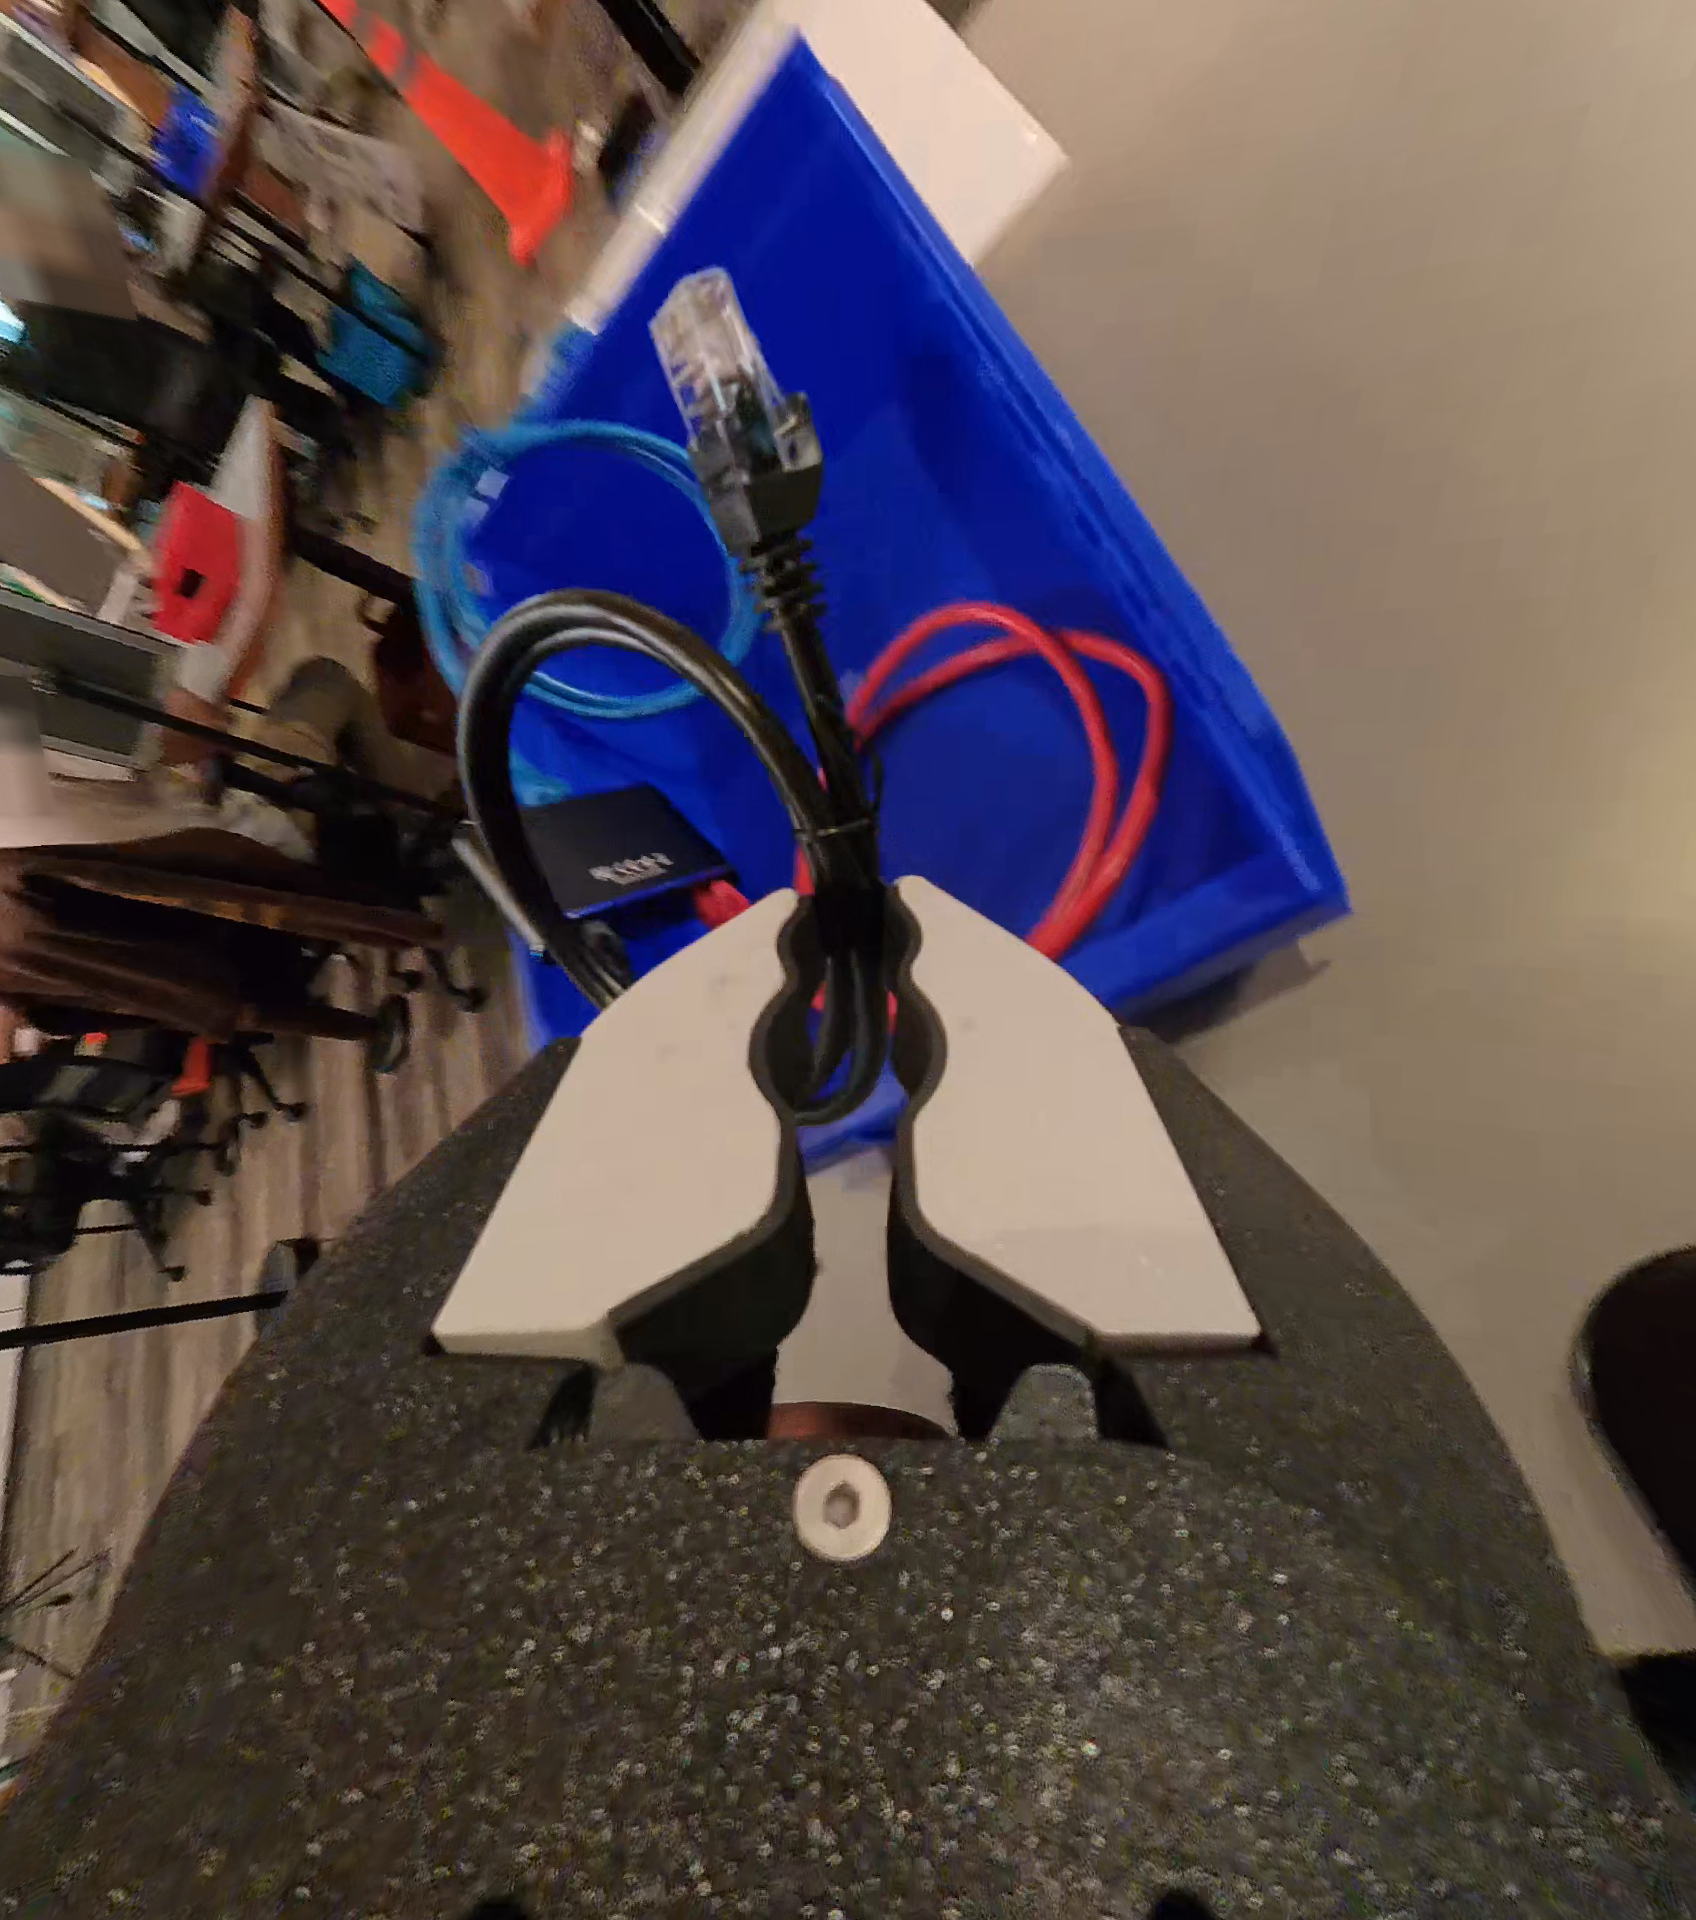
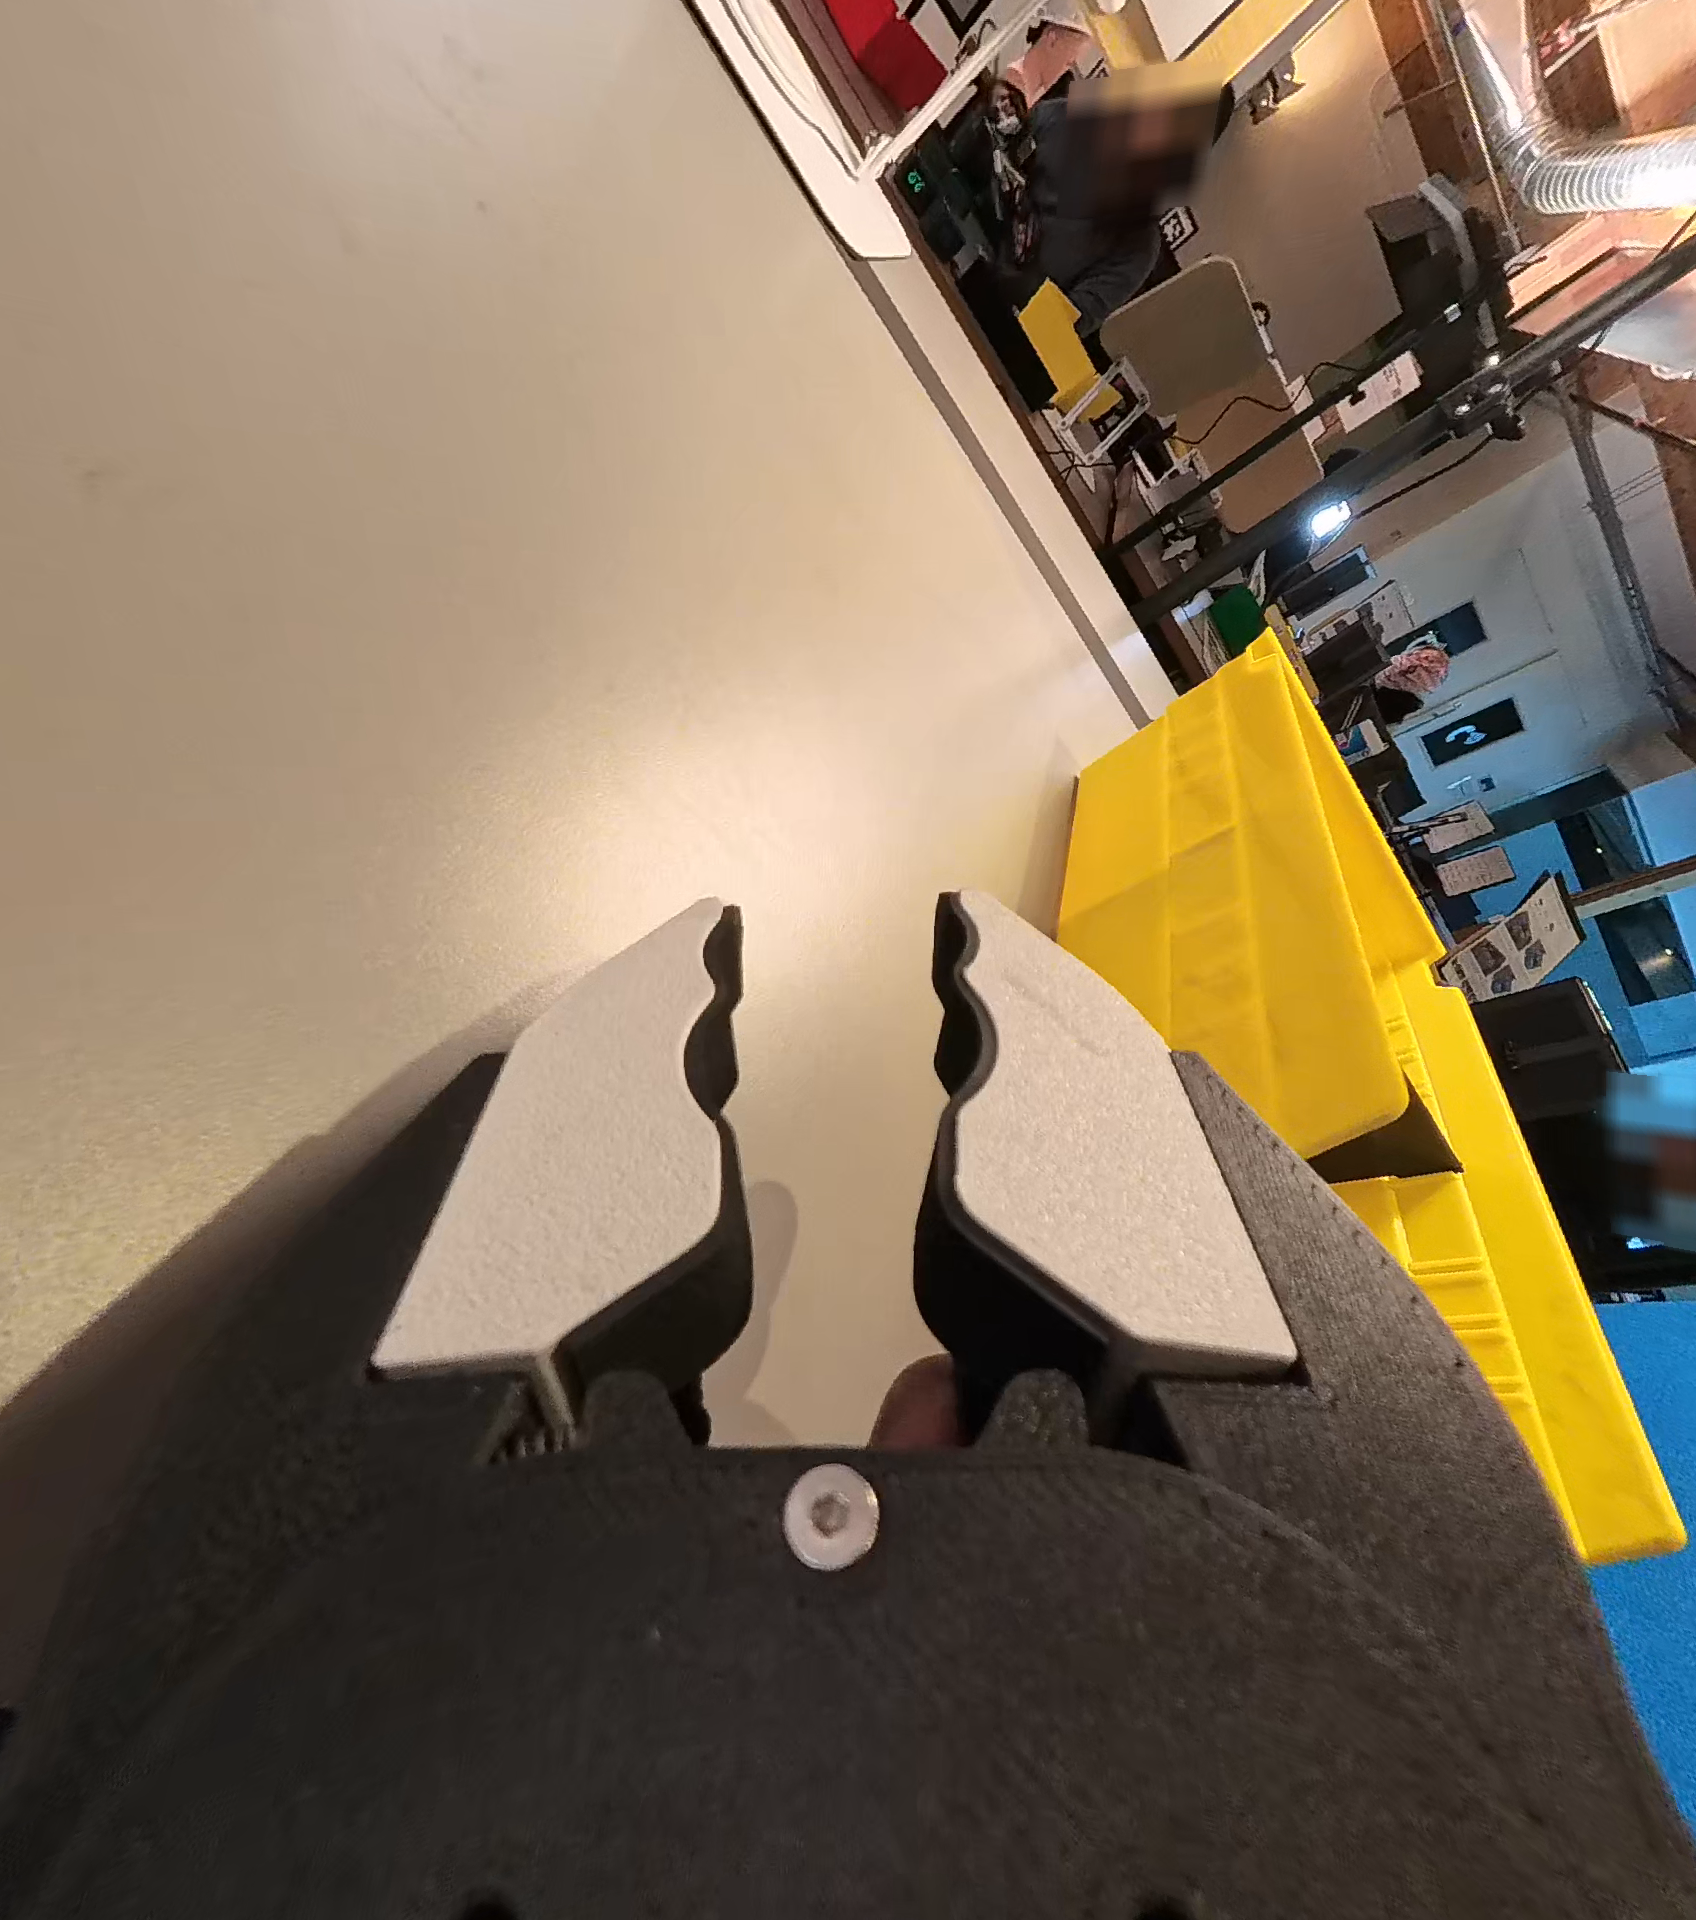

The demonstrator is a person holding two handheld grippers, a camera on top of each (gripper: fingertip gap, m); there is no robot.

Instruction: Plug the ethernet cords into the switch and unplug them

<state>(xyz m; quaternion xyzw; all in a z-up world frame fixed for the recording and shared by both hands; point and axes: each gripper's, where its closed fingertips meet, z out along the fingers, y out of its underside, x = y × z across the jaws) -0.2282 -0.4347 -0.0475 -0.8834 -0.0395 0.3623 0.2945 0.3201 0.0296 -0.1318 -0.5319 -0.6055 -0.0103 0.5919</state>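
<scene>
Pinching the bundled black ethernet cord (image 1: 828, 831) in left gripper (image 1: 849, 914) jaws at frame centre, clear plug (image 1: 719, 364) jutting upward, likely for aiming at the switch (image 1: 615, 847) inside the blue bin (image 1: 1187, 644); right gripper (image 2: 839, 961) jaws spread, empty over the pale surface (image 2: 304, 520).

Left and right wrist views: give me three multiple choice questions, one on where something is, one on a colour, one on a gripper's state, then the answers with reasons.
1. Where does the red ethernet cord lie?
A. in the blue bin
B. in the yellow bin
C. on the floor

2. What colour is the cord that the left gripper holds?
A. red
B. light blue
C. black

3. How is the right gripper?
A. shut on a cord
B. open, empty
C. shut on the switch

Answers:
1. A: its loops rest on the bin's floor.
2. C: the black ethernet cord is pinched between its fingers.
3. B: bare table shows between its fingers.
</scene>
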